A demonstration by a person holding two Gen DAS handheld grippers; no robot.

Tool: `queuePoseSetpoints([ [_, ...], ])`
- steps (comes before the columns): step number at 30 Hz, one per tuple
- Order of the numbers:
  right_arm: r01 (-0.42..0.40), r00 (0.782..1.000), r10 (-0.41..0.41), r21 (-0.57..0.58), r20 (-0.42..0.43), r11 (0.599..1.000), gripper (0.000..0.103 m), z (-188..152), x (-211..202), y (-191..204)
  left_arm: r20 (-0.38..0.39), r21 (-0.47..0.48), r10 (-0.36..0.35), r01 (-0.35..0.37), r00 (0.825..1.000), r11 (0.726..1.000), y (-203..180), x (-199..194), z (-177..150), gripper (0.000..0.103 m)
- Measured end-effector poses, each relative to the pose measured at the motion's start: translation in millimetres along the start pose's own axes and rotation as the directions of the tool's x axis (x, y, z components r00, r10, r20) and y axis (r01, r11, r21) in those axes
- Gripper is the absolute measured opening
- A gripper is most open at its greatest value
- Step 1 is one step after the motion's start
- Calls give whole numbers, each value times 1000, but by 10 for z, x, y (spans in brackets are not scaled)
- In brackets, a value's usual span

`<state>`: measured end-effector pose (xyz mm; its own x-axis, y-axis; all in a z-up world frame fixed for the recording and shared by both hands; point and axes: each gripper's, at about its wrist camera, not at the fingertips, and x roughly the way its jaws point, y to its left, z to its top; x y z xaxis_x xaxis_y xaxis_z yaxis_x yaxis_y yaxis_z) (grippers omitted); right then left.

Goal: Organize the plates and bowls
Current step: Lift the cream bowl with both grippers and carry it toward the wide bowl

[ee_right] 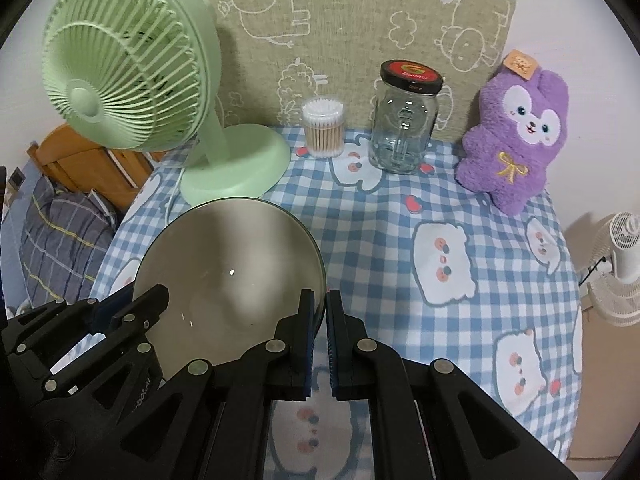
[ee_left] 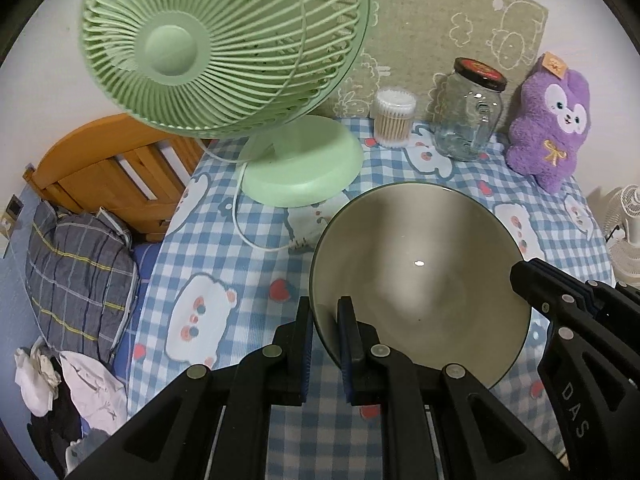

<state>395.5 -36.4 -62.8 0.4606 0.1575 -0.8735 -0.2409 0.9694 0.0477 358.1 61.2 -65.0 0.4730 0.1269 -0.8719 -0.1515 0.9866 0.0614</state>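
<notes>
A grey bowl (ee_left: pixel 420 272) with a dark rim hangs tilted above the blue checked tablecloth (ee_left: pixel 240 264). My left gripper (ee_left: pixel 325 320) is shut on its left rim, one finger inside and one outside. The right gripper (ee_left: pixel 532 284) clamps the opposite rim at the right of that view. In the right wrist view the same bowl (ee_right: pixel 228 264) fills the lower left, with my right gripper (ee_right: pixel 320 312) shut on its right rim. The left gripper (ee_right: pixel 136 304) grips the bowl's left edge there. No plates show.
A green desk fan (ee_left: pixel 224 44) stands at the back left with its white cable (ee_left: pixel 240 216) trailing on the cloth. A cotton-swab tub (ee_right: pixel 323 128), a lidded glass jar (ee_right: pixel 404 120) and a purple plush toy (ee_right: pixel 516 140) line the back. A bed lies left of the table.
</notes>
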Motion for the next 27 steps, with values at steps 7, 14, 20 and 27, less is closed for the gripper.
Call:
queuePoseSetpoints([
  [7,6,1000,-6,-2,26,1000,8,-174,-334,15,28,3,-2,2,1000,1000,-22,-316,-179,9],
  [14,19,999,-19,-6,44,1000,8,-369,-623,22,40,4,-14,14,999,1000,-47,-544,-346,9],
  [20,21,998,-21,-5,64,1000,8,-518,-861,7,66,7,-11,11,998,1000,-69,-754,-487,9],
  [27,18,997,-18,1,74,1000,8,-703,-1100,21,83,22,-1,-1,997,1000,-85,-968,-701,9],
])
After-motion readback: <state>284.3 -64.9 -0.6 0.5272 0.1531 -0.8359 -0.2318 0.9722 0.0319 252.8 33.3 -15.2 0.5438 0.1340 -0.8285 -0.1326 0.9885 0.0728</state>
